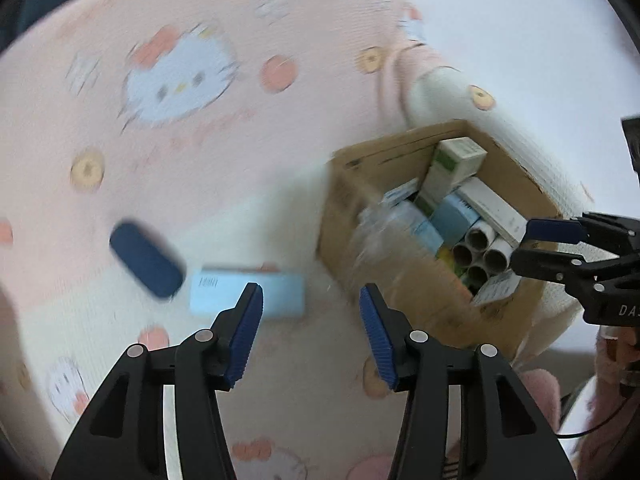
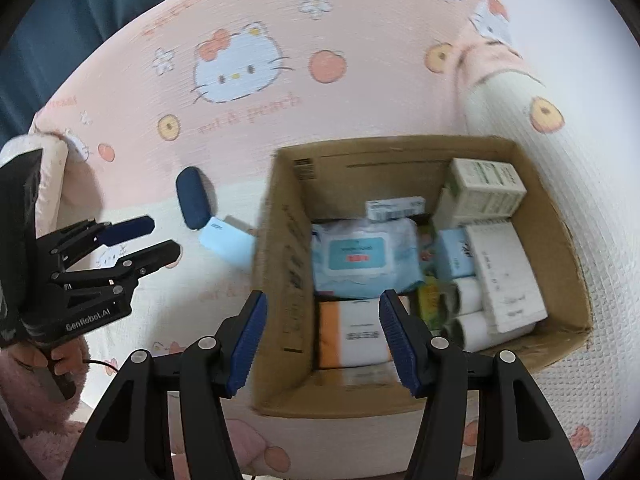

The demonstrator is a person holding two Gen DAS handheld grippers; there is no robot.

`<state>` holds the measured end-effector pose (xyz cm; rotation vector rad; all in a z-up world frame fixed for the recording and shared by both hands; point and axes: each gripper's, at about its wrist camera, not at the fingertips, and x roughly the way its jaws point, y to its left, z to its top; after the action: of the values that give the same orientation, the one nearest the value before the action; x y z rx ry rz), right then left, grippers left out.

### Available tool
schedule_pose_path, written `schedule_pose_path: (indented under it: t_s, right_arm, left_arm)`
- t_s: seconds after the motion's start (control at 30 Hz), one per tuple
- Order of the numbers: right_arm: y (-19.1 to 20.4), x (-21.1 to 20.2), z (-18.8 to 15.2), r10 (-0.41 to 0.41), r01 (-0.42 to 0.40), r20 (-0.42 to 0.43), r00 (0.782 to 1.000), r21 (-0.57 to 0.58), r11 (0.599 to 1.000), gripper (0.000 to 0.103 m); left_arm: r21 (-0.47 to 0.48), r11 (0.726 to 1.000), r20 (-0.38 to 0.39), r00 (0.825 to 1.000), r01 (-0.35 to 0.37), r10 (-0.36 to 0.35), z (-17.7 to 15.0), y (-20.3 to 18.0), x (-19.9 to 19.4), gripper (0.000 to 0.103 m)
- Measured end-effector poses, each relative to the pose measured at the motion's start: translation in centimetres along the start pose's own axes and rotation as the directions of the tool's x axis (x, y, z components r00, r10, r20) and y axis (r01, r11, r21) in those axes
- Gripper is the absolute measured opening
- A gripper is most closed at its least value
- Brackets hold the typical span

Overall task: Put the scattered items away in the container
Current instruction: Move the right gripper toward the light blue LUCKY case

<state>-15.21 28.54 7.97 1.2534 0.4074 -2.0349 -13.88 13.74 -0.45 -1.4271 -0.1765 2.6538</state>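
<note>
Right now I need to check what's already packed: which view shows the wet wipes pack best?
The right wrist view: the wet wipes pack lies face-up in the cardboard box. The left wrist view shows only a blurred corner of it.

case left of box | packets in box
</note>
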Motion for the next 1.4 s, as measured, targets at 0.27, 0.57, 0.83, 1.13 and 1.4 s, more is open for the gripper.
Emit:
schedule_pose_path:
  t_s: [0.27,0.57,0.83,1.13,1.4]
  right_arm:
    - [6.0,2.1,-0.6,0.003,-0.005,-0.061,0.998,-0.042,0.999,0.058]
    - [12.9,8.0,-2.4,-0.060,0.062,0.016,0.998,-0.205,0.977,0.063]
    - [12.8,16.3,-4.5,-0.126,0.123,-0.010,0.992,-0.137,0.983,0.063]
    - [11.3,22.2,-3.5,-0.232,0.230,-0.021,0.972,-0.067,0.971,0.063]
    - [10.5,24.9,-3.4,-0.172,0.174,-0.031,0.985,0.048,0.984,0.067]
  left_arm:
    - [-0.141,0.990,-0.019,1.000,-0.004,0.001,-4.5,8.6,-0.2,0.055]
    - [-0.249,0.968,0.058,0.998,0.007,0.008,-8.0,14.4,3.4,0.055]
    - [-0.409,0.896,0.031,0.984,0.174,-0.177,-9.1,18.6,9.4,0.055]
    - [-0.417,0.902,0.013,0.993,0.108,-0.113,-6.6,19.5,15.3,0.055]
    - [-0.362,0.919,0.012,0.987,0.153,-0.160,-3.8,19.4,17.2,0.055]
